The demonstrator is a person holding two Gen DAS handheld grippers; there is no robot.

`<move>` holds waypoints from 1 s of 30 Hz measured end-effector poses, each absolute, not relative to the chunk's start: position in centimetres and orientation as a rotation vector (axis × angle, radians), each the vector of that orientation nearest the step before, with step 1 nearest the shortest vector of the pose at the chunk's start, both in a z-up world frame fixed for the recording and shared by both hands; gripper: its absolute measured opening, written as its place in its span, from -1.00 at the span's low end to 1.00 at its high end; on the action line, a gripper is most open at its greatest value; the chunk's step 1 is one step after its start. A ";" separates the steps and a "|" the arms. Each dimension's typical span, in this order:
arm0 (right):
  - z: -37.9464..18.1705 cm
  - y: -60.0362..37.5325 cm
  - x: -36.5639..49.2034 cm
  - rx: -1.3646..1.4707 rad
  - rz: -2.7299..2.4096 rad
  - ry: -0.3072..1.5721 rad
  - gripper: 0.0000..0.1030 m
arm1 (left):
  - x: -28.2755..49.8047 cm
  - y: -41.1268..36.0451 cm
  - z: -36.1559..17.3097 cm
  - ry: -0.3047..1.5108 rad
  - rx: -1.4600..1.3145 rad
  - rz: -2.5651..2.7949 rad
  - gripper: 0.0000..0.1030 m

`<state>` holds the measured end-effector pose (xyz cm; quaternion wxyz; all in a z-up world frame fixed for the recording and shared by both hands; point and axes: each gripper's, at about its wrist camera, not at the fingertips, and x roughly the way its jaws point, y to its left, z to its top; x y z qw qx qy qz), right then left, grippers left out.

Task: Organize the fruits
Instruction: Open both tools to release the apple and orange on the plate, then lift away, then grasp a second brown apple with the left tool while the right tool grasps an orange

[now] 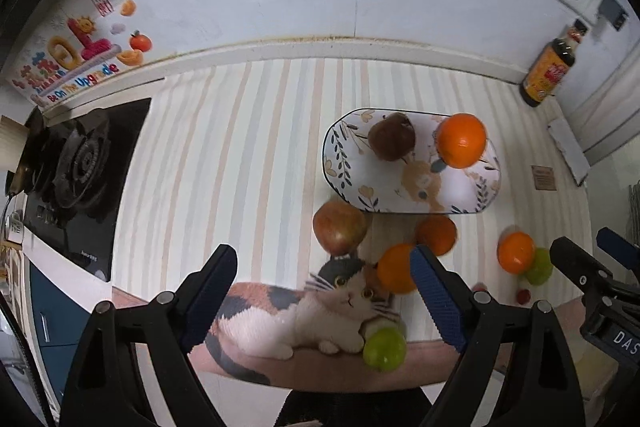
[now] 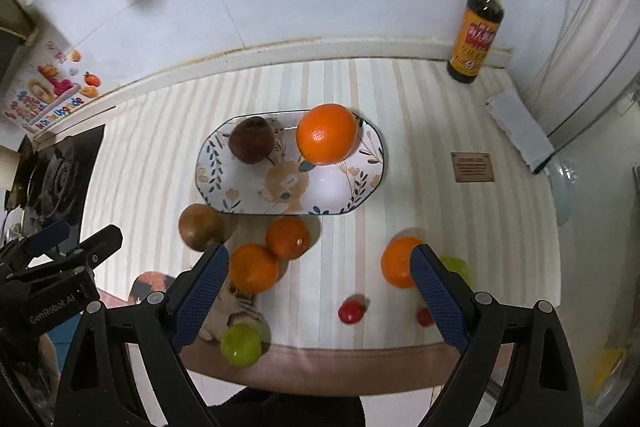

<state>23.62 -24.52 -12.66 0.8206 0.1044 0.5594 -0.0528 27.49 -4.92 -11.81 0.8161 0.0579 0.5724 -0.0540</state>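
Note:
A patterned oval plate (image 2: pixel 340 187) (image 1: pixel 460 195) on the striped mat holds a dark brown fruit (image 2: pixel 252 139) (image 1: pixel 391 136) and a large orange (image 2: pixel 326 133) (image 1: pixel 461 139). In front of the plate lie a reddish apple (image 2: pixel 199 227) (image 1: pixel 340 227), two oranges (image 2: pixel 287 237) (image 2: pixel 253 268), a third orange (image 2: pixel 398 261) beside a green fruit (image 2: pixel 458 267), another green fruit (image 2: pixel 241 344) (image 1: pixel 385 349) and two small red fruits (image 2: pixel 351 311). My left gripper (image 1: pixel 324 297) and my right gripper (image 2: pixel 320 295) hover above the front fruits, both open and empty.
A gas stove (image 1: pixel 76 163) sits at the left of the counter. A dark sauce bottle (image 2: pixel 477 27) stands at the back right against the tiled wall, near a white folded cloth (image 2: pixel 518 131) and a small brown card (image 2: pixel 473 167). The cat-print mat edge (image 1: pixel 304 311) runs along the counter front.

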 end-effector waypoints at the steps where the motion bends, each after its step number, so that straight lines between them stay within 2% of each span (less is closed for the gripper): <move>1: -12.2 -24.4 22.9 0.224 -0.111 1.184 0.83 | 26.7 -4.9 -11.3 1.213 0.123 -0.120 0.71; 9: -9.8 -23.5 17.8 0.250 -0.119 1.129 0.83 | 22.8 -4.6 -8.9 1.161 0.138 -0.149 0.71; 17: -9.2 -23.2 15.9 0.278 -0.116 1.094 0.83 | 22.0 -3.7 -8.8 1.094 0.115 -0.085 0.71; 18: -9.5 -23.2 16.1 0.285 -0.109 1.099 0.83 | 22.3 -3.6 -9.0 1.097 0.113 -0.071 0.83; 20: -10.8 -23.2 16.8 0.304 -0.088 1.130 0.83 | 23.1 -3.3 -9.9 1.112 0.111 -0.056 1.00; 30: -23.6 -21.2 23.2 0.472 0.076 1.382 0.83 | 28.2 -1.3 -16.6 1.253 0.124 0.021 1.00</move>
